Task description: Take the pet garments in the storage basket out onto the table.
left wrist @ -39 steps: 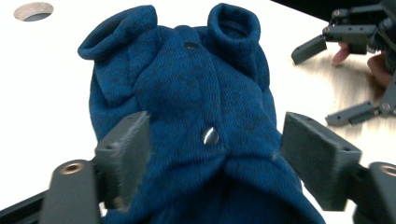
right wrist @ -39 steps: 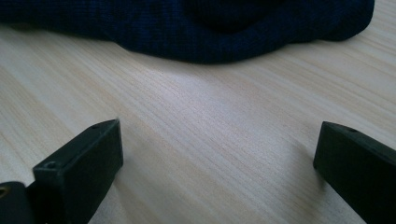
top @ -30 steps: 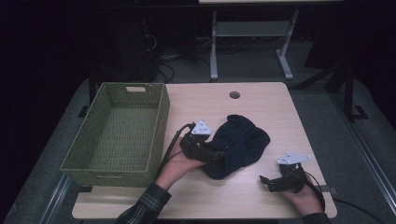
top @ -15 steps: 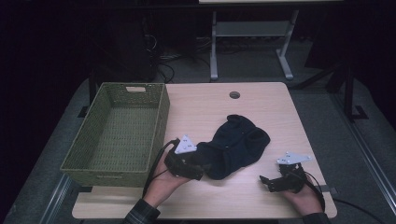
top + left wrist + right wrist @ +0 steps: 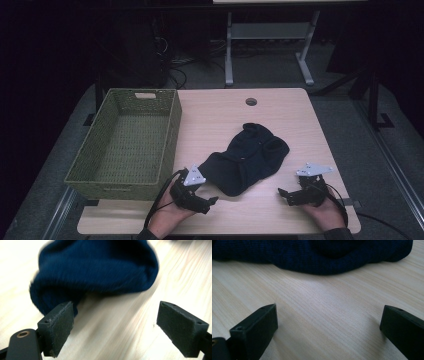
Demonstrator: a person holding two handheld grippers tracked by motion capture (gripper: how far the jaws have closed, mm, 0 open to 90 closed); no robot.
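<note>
Both tongs rest on the pale wooden table, dark room around.

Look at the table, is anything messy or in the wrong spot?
A little. The dark blue cloth lies crumpled in a heap on the table, not flat or folded, and the green basket beside it holds nothing. Both the left gripper and right gripper are open, holding nothing. Nothing looks spilled or broken.

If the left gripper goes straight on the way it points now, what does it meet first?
Most likely the dark blue knit garment. The left gripper has its jaws open over bare table, and the cloth's near edge lies just ahead, though the exact gap is hard to judge.
</note>
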